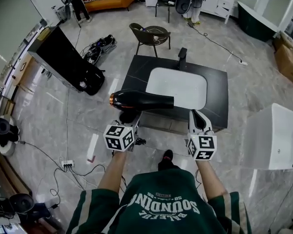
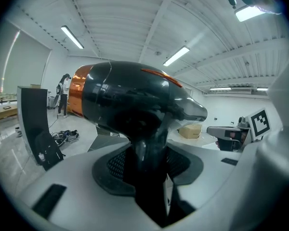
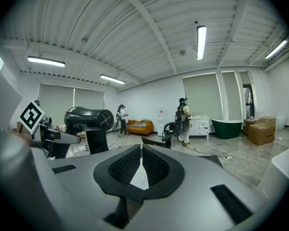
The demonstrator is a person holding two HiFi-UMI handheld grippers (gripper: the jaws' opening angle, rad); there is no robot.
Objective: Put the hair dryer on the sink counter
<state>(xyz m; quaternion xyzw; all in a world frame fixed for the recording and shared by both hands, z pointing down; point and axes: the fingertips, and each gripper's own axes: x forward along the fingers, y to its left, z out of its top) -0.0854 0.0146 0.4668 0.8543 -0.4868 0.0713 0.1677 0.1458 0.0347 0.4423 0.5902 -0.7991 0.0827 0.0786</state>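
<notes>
A black hair dryer (image 1: 141, 100) with a copper ring at its rear hangs in the air just in front of the sink counter's (image 1: 217, 94) near edge. My left gripper (image 1: 128, 117) is shut on its handle, which fills the gap between the pads (image 2: 147, 162); the dryer's body (image 2: 130, 100) looms above them. The counter is dark, with a white basin (image 1: 176, 87) and a black faucet (image 1: 182, 57). My right gripper (image 1: 198, 118) floats beside the dryer, over the counter's front edge. Its pads (image 3: 141, 165) meet at the tips with nothing between them. The dryer (image 3: 86, 119) shows at the left of the right gripper view.
A dark chair (image 1: 149, 33) stands behind the counter. A black panel (image 1: 63, 57) leans at the left, and a white bathtub (image 1: 276, 135) stands at the right. A power strip and cables (image 1: 67, 165) lie on the floor at my left. People stand by the far wall.
</notes>
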